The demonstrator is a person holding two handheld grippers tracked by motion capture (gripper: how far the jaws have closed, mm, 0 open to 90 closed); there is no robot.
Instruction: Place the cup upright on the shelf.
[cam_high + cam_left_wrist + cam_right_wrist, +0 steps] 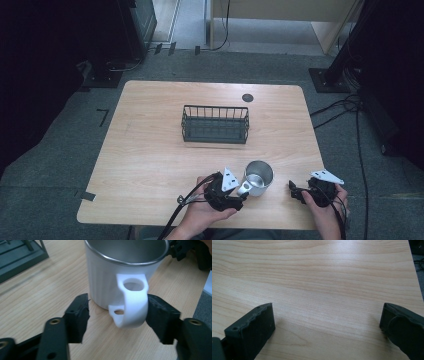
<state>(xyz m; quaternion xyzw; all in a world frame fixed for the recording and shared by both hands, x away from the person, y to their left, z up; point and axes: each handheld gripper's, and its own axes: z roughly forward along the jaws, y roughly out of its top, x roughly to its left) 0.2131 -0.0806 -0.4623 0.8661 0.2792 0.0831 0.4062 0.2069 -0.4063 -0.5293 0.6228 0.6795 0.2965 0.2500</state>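
While the right tongs (327, 325) gape wide over bare surface (317, 277), the left tongs (117, 315) straddle the white steel-lined mug's handle (132, 305), one jaw touching.

Mug (259, 177) betw grippers; basket (215, 125) well beyond

We've got a black wire basket (215, 124) around 12 o'clock on the wooden tabletop (150, 150), a dark round cap (247, 97) past it near 1, cables (345, 107) on the carpet at 3.
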